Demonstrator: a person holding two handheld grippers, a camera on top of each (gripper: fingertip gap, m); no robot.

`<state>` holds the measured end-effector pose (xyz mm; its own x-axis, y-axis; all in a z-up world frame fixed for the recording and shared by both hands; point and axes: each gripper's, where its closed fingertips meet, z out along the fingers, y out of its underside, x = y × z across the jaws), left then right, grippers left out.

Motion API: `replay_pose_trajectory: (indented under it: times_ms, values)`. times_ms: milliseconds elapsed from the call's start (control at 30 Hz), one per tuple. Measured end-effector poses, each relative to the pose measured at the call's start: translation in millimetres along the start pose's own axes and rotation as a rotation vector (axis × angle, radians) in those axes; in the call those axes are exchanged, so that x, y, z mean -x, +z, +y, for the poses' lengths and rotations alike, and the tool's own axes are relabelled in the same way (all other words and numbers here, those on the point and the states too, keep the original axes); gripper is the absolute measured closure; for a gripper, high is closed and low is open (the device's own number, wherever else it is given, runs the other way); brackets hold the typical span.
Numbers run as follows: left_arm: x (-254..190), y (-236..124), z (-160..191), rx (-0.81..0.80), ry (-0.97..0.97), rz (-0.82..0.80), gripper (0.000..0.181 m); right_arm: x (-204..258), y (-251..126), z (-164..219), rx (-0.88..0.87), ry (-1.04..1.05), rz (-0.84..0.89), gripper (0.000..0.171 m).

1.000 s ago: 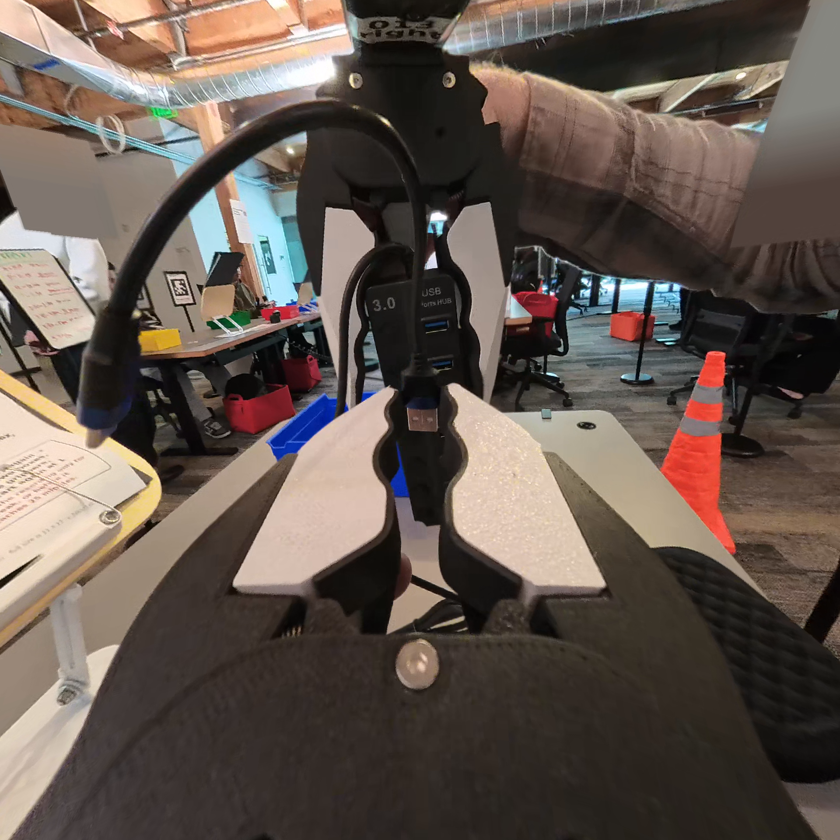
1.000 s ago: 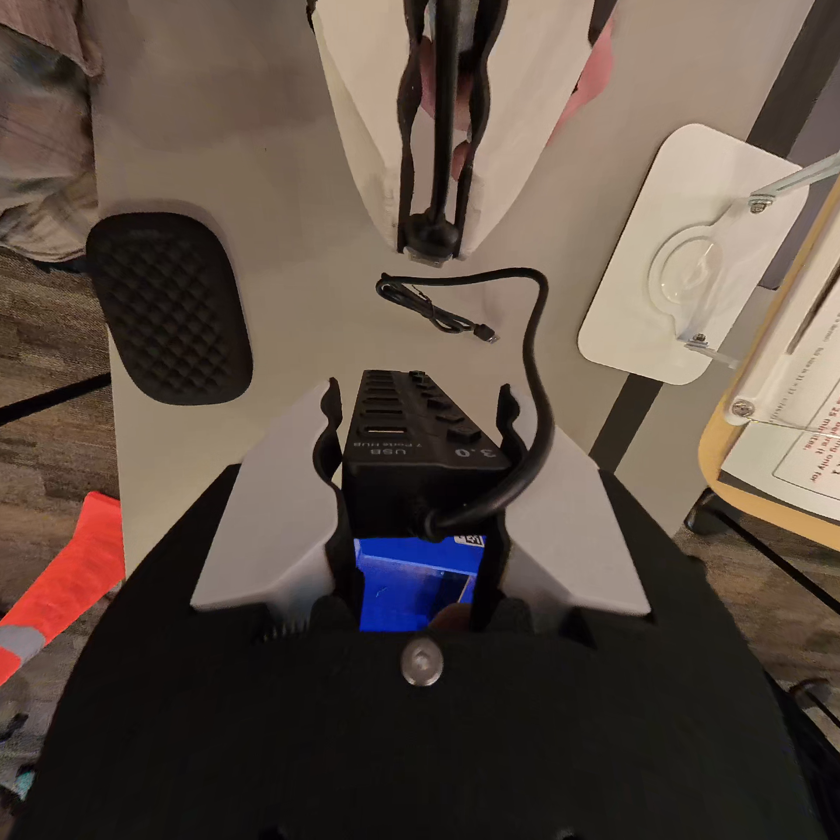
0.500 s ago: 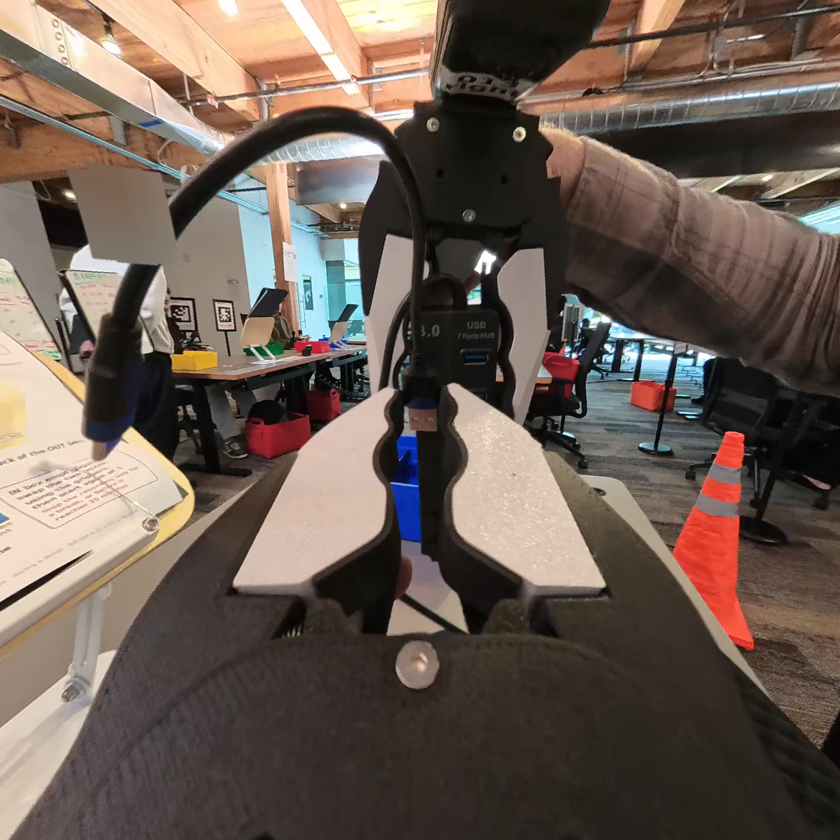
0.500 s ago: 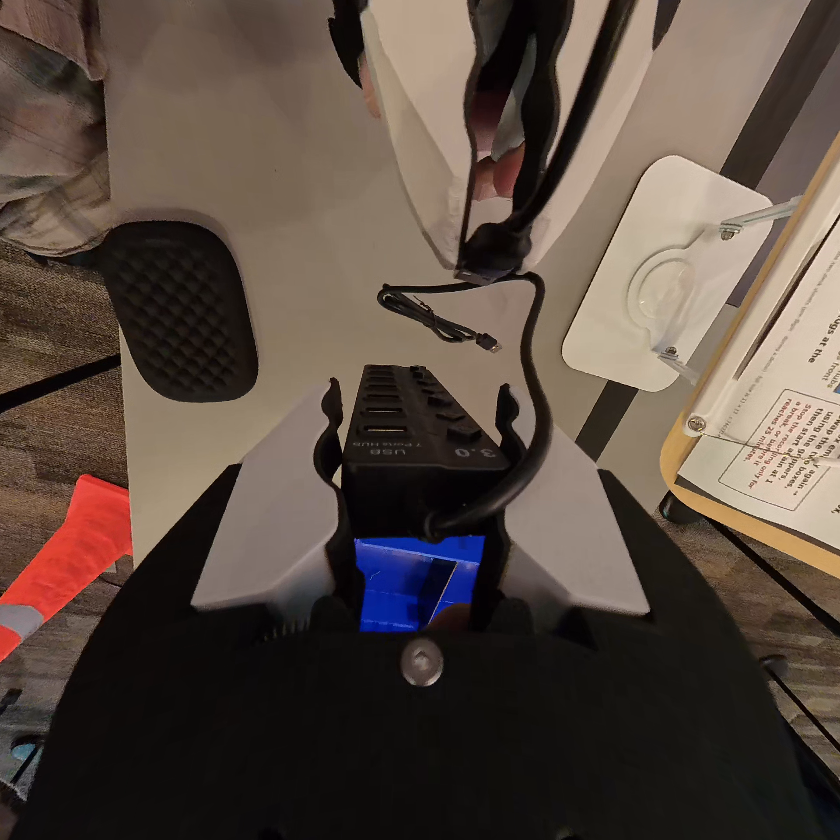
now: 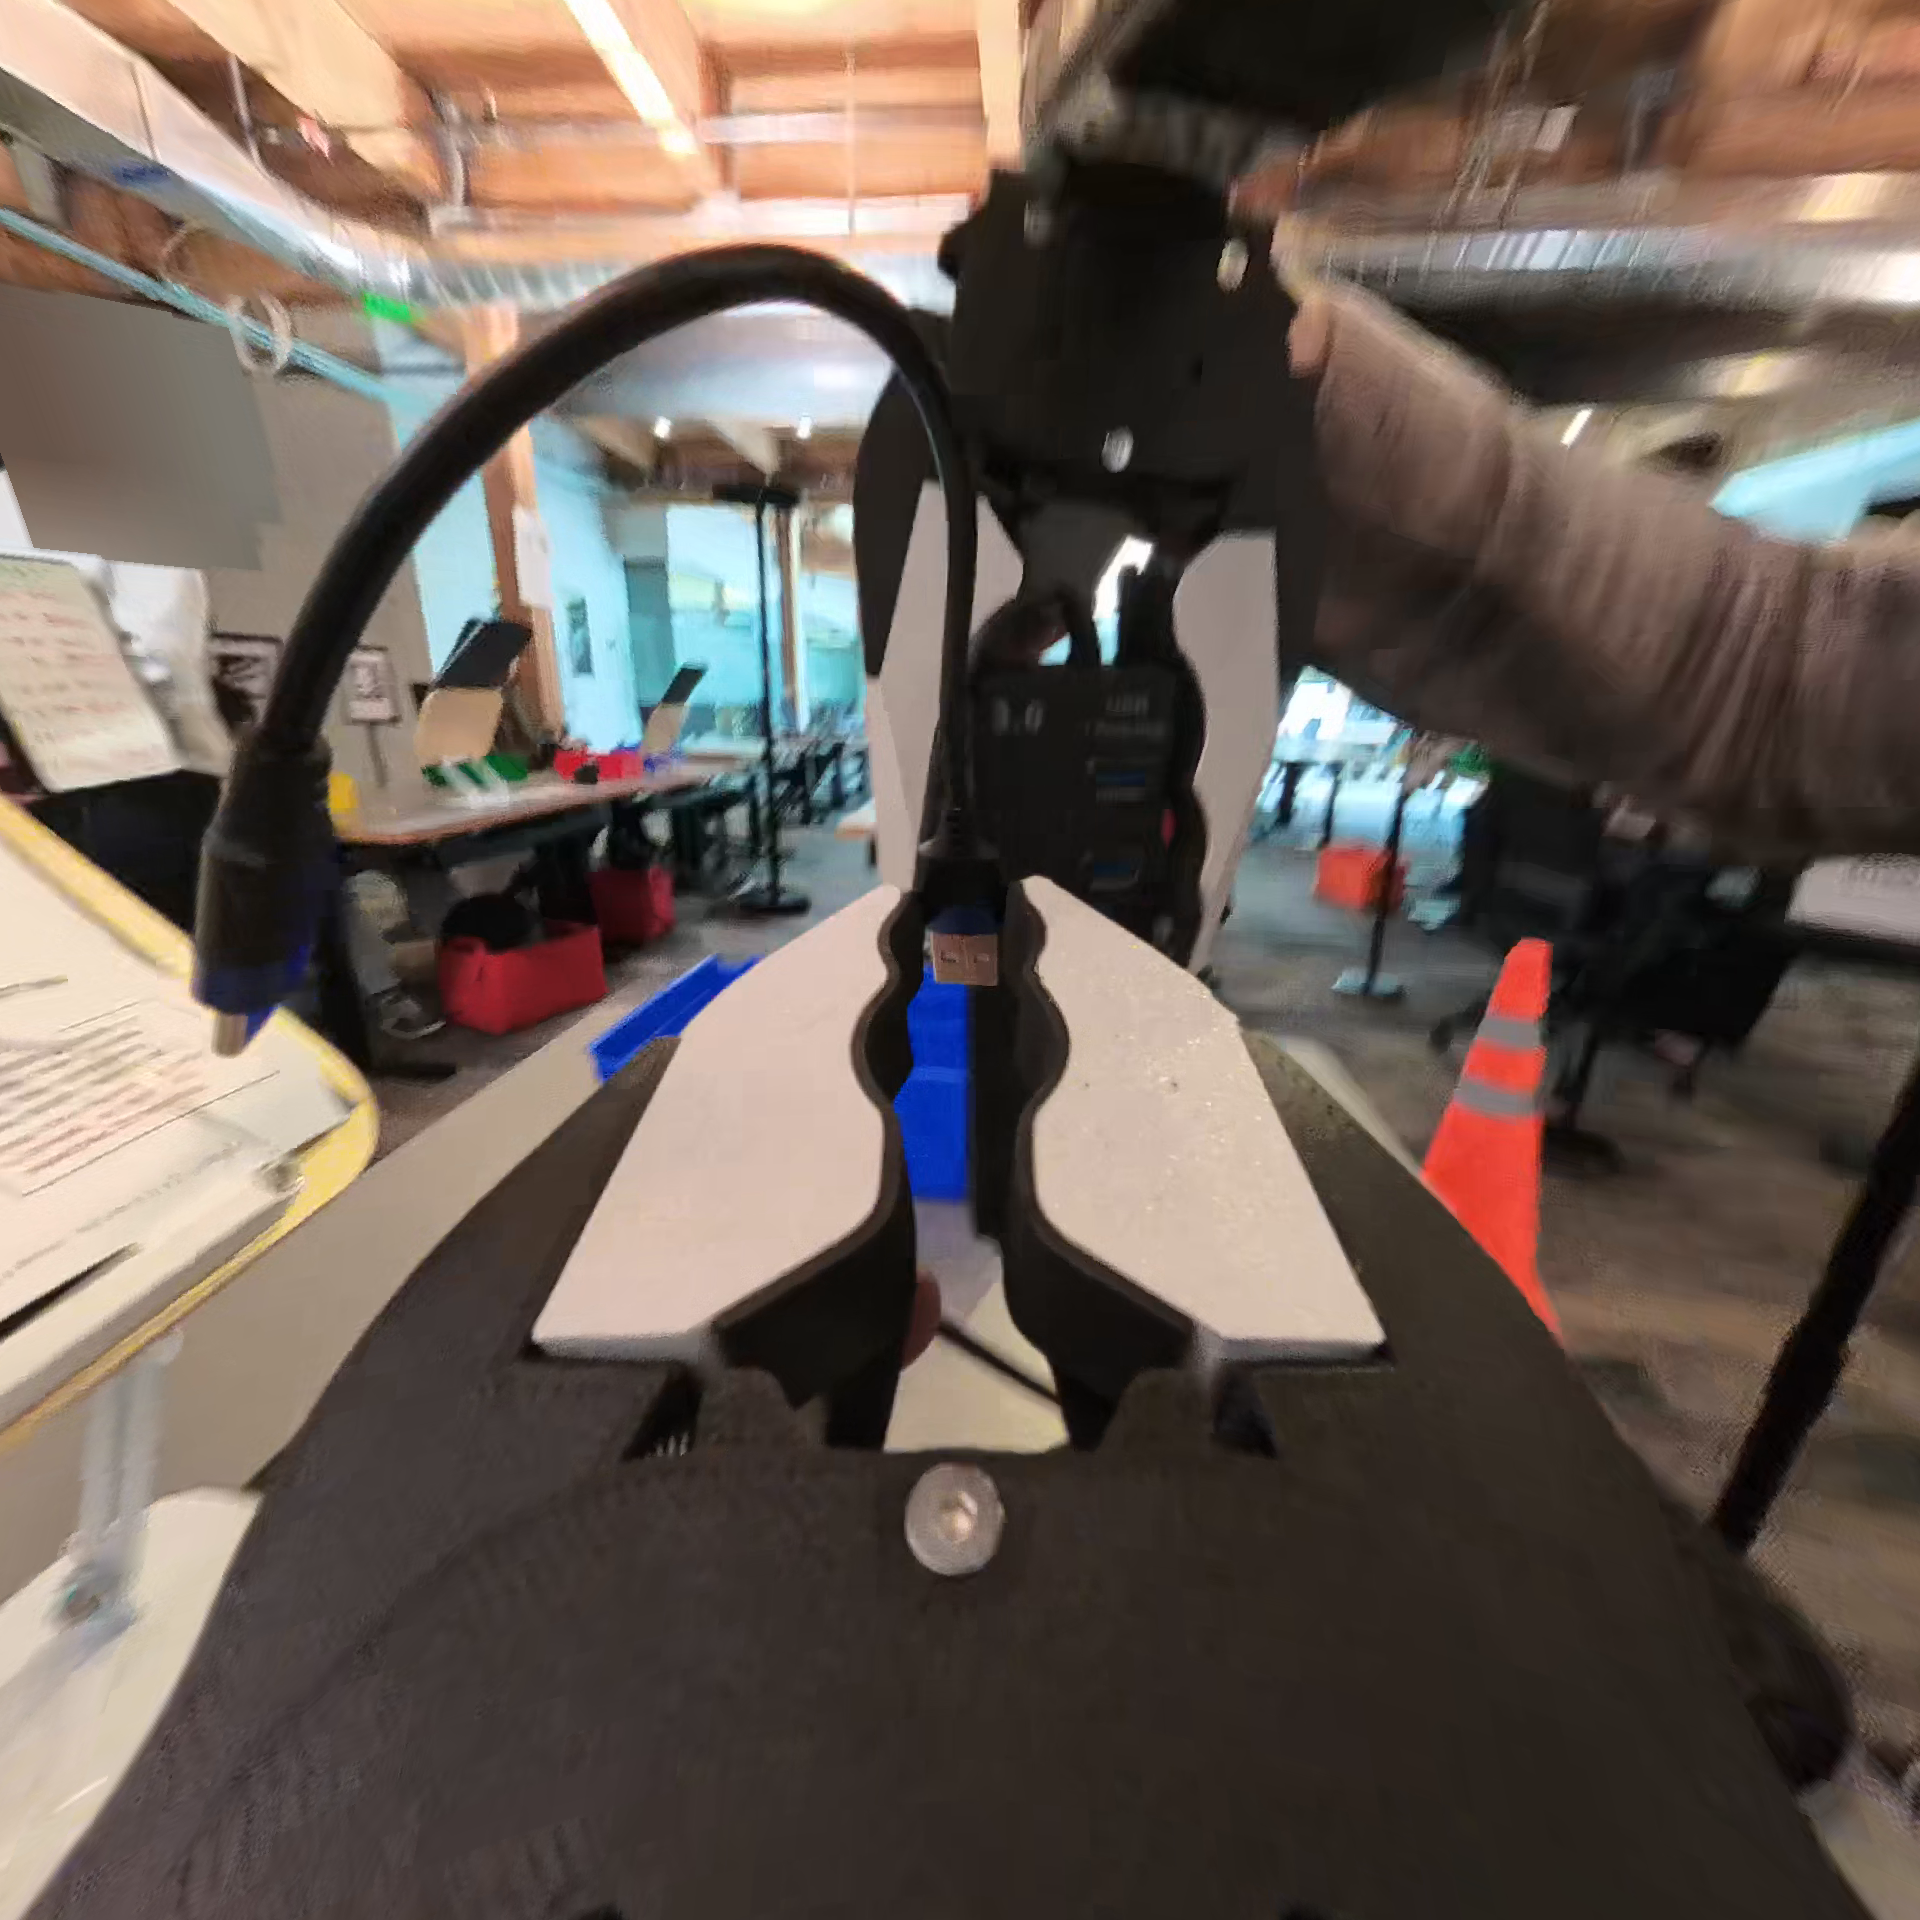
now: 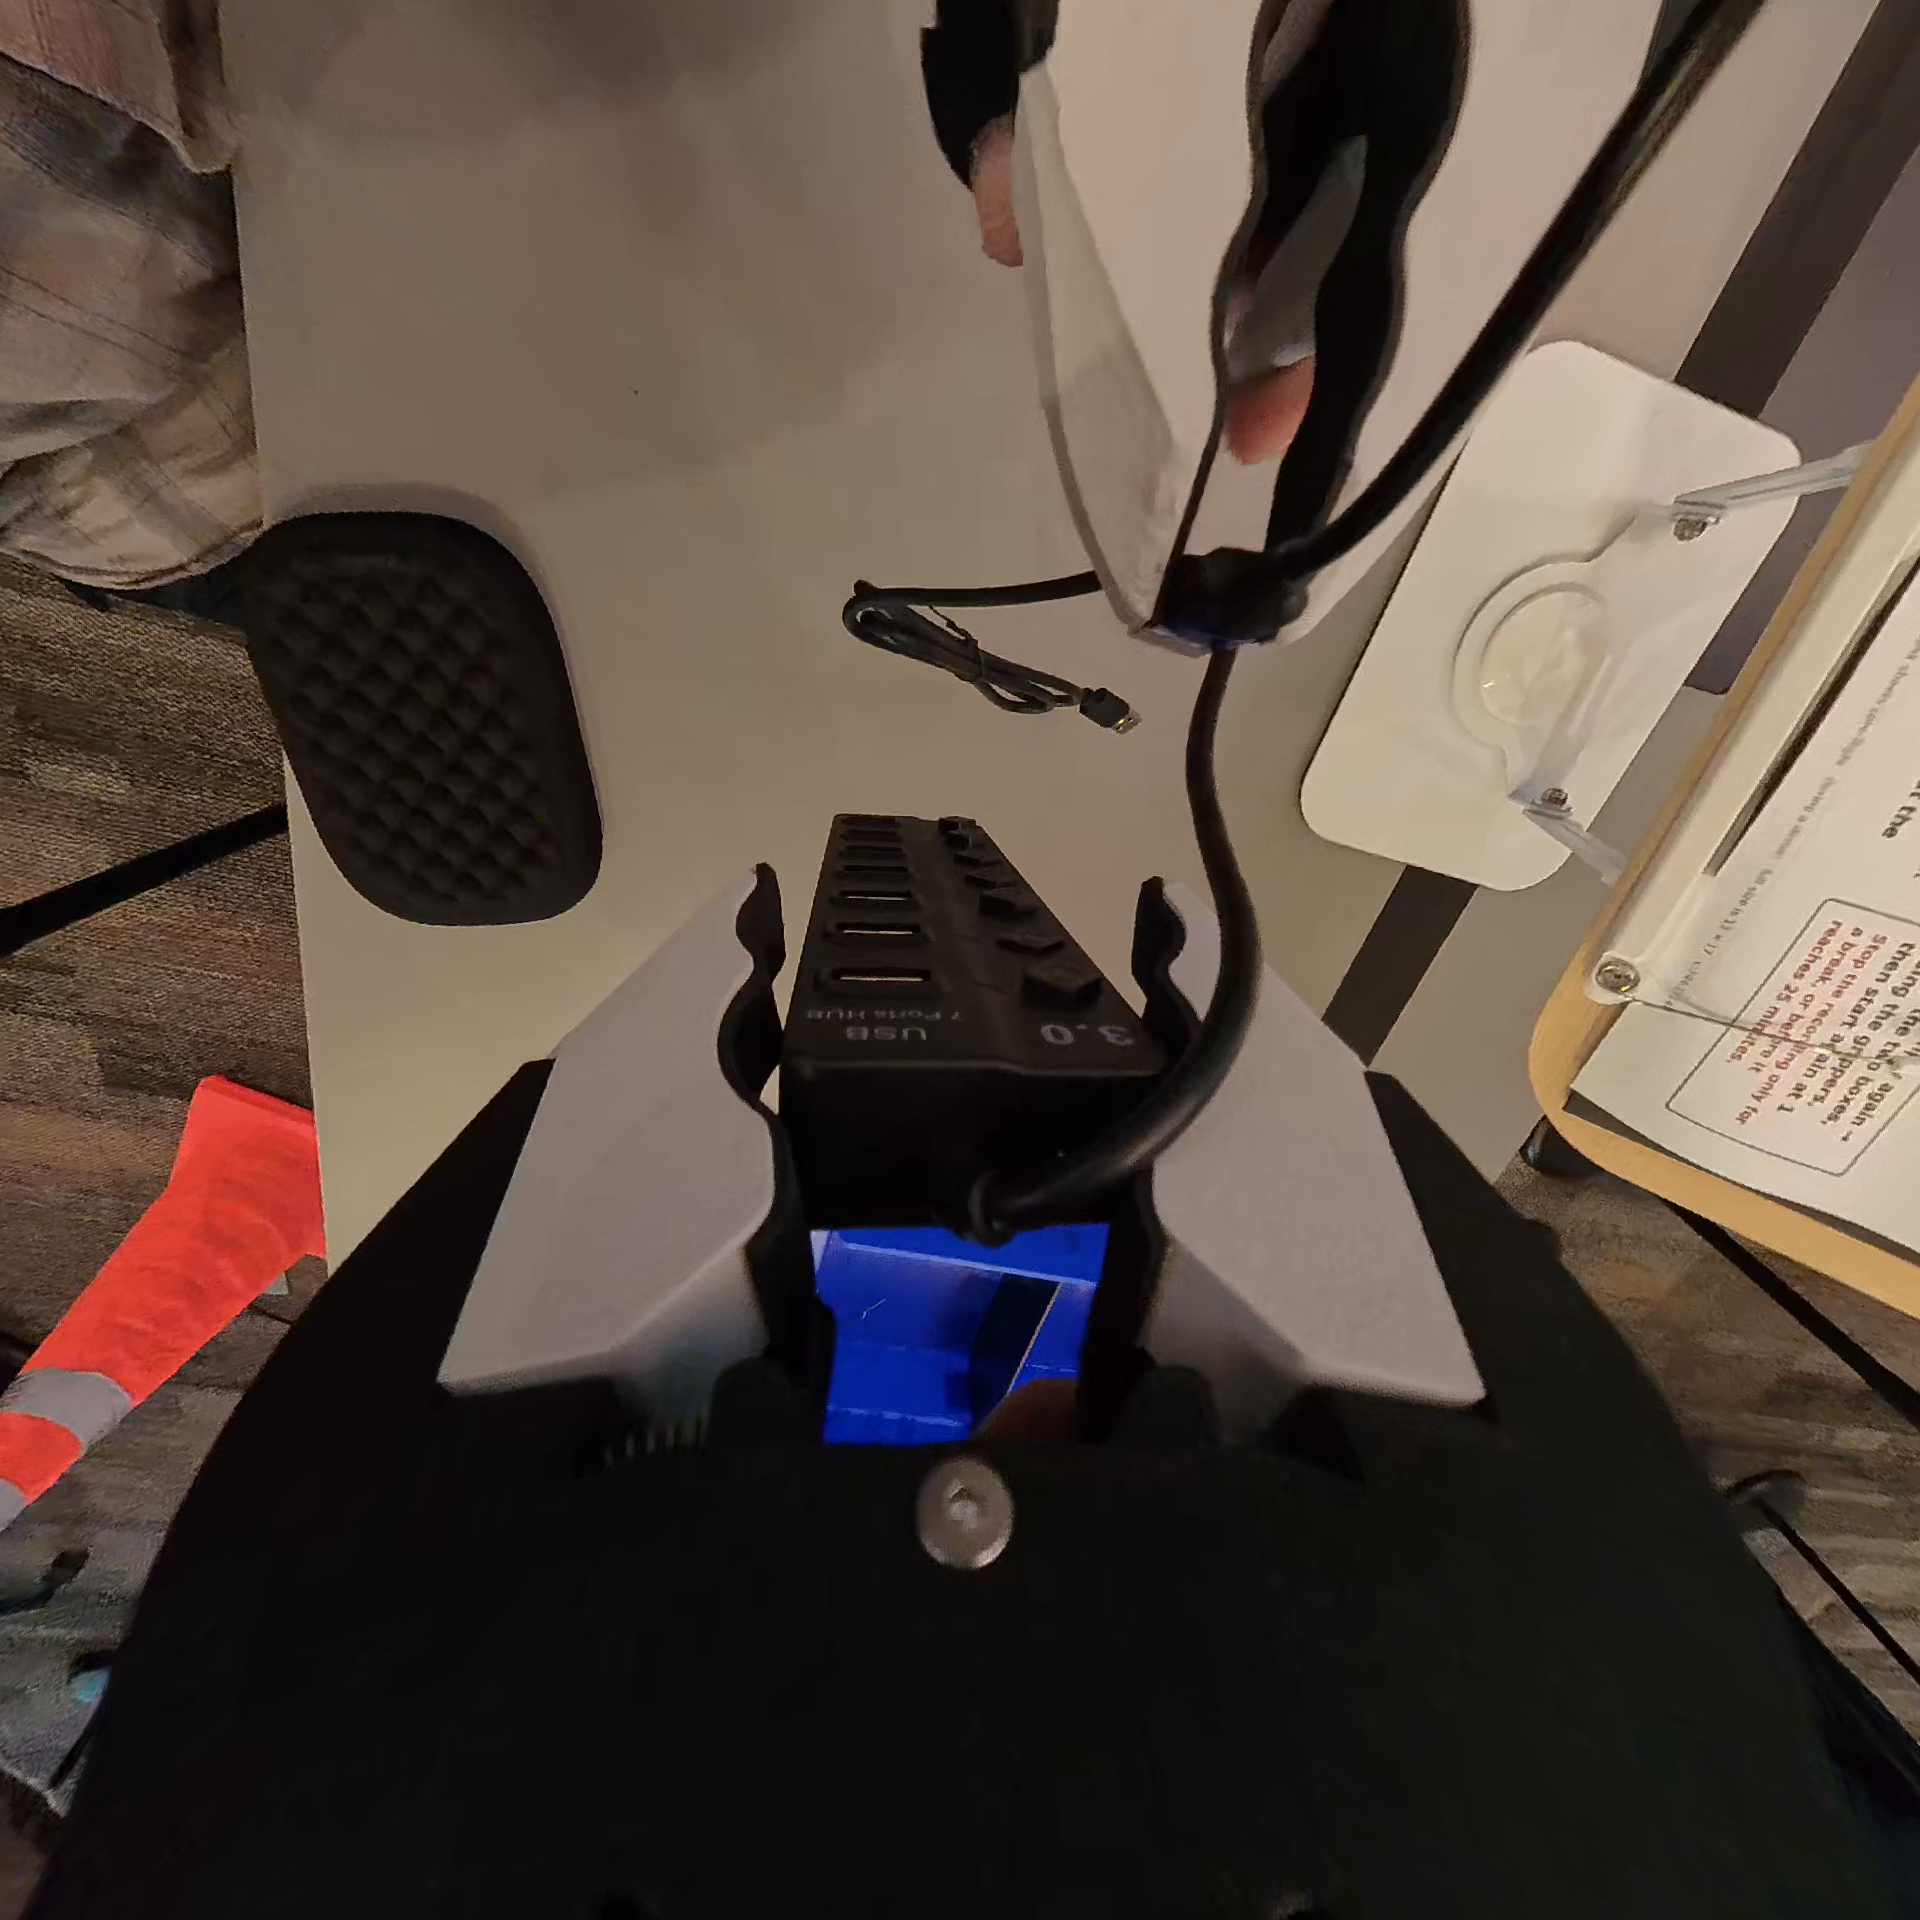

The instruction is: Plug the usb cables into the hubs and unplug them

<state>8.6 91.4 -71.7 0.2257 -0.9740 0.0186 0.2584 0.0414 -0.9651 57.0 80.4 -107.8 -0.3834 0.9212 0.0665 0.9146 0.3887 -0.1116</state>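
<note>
The left claw is clamped on the black plug of a thin black USB cable, its silver metal tip with blue insert poking out between the white fingers and facing up toward the hub. The right claw is clamped on a long black multi-port USB hub, held in the air above the pale grey surface; in the left wrist view the hub hangs just beyond the plug, a little to its right, not touching it.

The hub's long axis runs straight out along the right claw's fingers, its row of ports and small switches facing up at that camera and its far end pointing down at the surface. The plug's long axis lies along the left claw's fingers, aimed at the hub but apparently offset from any port.

The likely trouble is misalignment: the plug sits to one side of the port row, and both views are blurred, so a push now could jam the metal tip against the hub's casing or twist the plug in its grip. The hub's own thick black cord arches across to the left with its free blue-tipped connector dangling, and it could snag the left claw. A second thin black cable lies coiled on the surface below
</note>
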Motion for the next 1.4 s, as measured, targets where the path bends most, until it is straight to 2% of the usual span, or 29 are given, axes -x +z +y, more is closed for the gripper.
replay_pose_trajectory:
  times_ms: [100,167,267,433,633,967,1200,1400]
  values:
    - [3.2,0.1,23.7,0.134,0.102,0.002,0.167,2.9,8.1,7.3,0.005,0.016,-0.004,0.104]
    - [-1.4,0.9,17.2,0.059,0.058,0.039,0.166,5.0,14.7,9.6,-0.002,0.02,-0.007,0.104]
    - [0.4,4.7,24.9,0.05,0.039,0.039,0.167,7.8,17.4,8.8,-0.02,0.016,-0.005,0.104]
    - [6.1,10.1,45.1,0.084,0.032,0.029,0.167,6.0,-6.3,2.2,-0.083,0.004,0.043,0.104]
    - [1.3,10.5,50.3,0.103,0.057,0.061,0.166,1.4,-43.5,-10.9,-0.185,-0.014,0.123,0.105]
    - [-2.0,17.3,77.2,0.185,0.127,0.068,0.166,-17.2,-59.7,-19.9,-0.316,0.024,0.159,0.106]
    - [5.4,19.8,87.2,0.127,0.103,0.04,0.166,-35.0,-82.1,-19.1,-0.364,0.061,0.188,0.106]
    - [7.1,27.0,96.8,0.104,0.09,0.001,0.166,-39.3,-81.1,-30.2,-0.381,0.059,0.174,0.107]
